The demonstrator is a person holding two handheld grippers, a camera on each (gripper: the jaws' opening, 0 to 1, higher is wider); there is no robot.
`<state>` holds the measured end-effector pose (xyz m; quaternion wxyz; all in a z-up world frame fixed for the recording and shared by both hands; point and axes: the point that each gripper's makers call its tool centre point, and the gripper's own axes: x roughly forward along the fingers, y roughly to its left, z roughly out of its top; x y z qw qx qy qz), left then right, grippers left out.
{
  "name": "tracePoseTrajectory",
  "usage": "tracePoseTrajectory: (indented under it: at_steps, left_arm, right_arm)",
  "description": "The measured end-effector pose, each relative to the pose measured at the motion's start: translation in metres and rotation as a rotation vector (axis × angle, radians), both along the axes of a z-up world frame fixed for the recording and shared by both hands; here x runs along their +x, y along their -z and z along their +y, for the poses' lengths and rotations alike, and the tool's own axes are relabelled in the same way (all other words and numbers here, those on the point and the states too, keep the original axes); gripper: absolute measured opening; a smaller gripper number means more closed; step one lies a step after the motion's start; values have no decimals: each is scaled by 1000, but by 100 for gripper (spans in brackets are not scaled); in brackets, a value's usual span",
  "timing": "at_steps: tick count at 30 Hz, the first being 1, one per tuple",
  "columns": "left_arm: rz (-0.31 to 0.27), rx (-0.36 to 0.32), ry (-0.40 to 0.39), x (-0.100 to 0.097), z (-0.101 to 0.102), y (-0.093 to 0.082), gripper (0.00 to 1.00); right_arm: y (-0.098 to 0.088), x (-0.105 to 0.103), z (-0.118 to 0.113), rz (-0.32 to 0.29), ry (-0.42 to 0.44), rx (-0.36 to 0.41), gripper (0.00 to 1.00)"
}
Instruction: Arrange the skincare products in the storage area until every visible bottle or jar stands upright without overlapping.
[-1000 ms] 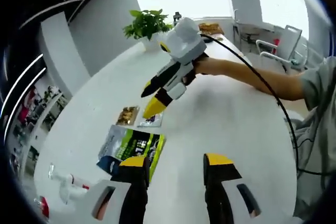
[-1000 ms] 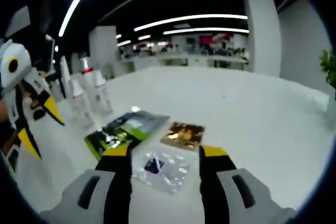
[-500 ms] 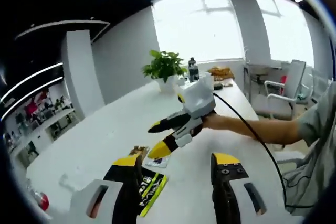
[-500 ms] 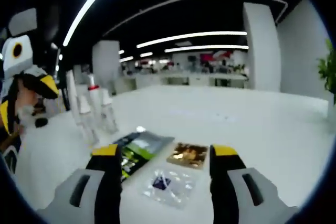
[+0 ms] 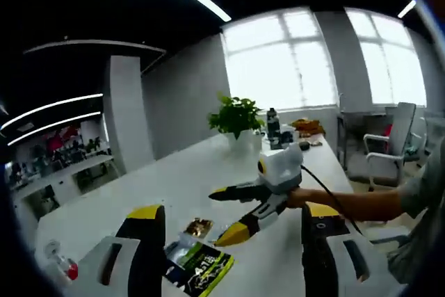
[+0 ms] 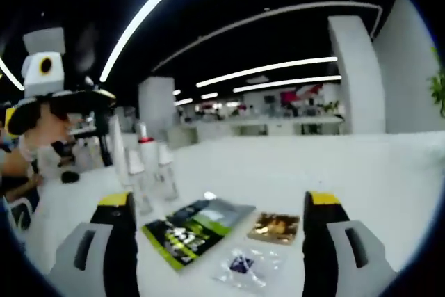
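Both hands hang raised above the white table [image 6: 361, 165], nothing gripped. In the right gripper view, the right gripper [image 6: 217, 241] shows wide-parted, empty jaws; nearest, at 6 o'clock, a clear sachet [image 6: 245, 266], then a green-black pouch [image 6: 196, 226] and a gold packet [image 6: 276, 227]. Farther, at 10 o'clock, the bottles [image 6: 147, 172] stand upright, close together. The left gripper [image 5: 226, 234] is equally spread and bare. Looks like an approach; next comes descending on whichever item needs setting right.

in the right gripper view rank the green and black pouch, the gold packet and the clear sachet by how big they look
1. Green and black foil pouch, clearly the largest.
2. Clear plastic sachet with a dark blue centre.
3. Gold square packet.
The last two look close, and the sachet lies nearer the camera, so their order is unsure.
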<state>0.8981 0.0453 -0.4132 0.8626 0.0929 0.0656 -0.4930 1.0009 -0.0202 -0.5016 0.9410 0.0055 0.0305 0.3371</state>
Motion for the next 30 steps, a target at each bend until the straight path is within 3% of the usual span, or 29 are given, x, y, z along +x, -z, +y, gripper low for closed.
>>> tracePoseTrajectory:
  at_steps: [3, 6, 9, 13, 18, 20, 22, 23, 25, 27, 30]
  left_arm:
    - [-10, -42, -27, 4, 4, -12, 99]
    - [-4, -64, -64, 9, 11, -19, 100]
    - [2, -95, -88, 14, 20, -31, 100]
    - [-48, -119, -124, 12, 38, -56, 100]
    - [-123, -135, -184, 1, 65, -90, 100]
    - [-160, -136, -205, -3, 75, -100, 100]
    - [-192, -117, -230, -8, 87, -107, 100]
    - [-217, -71, -242, -11, 95, -109, 99]
    - [-218, -21, -285, -14, 111, -107, 100]
    - [-209, -11, -325, -16, 125, -106, 100]
    - [-210, -22, -337, -25, 142, -106, 100]
  right_arm:
    - [-9, -4, 4, -41, 1, -17, 100]
    - [-25, -8, 8, -86, -2, 14, 100]
    - [-54, -18, 16, -157, -21, 90, 100]
    - [-77, -31, 19, -200, -15, 115, 100]
    - [-127, -56, 23, -342, 24, 59, 100]
    - [-135, -63, 26, -352, 22, 33, 100]
    - [-151, -79, 34, -408, 6, -17, 100]
    - [-152, -90, 39, -425, -14, -82, 100]
    - [-156, -107, 46, -458, -46, -128, 100]
    - [-155, -126, 53, -461, -100, -149, 100]
    - [-144, -147, 53, -412, -142, -209, 100]
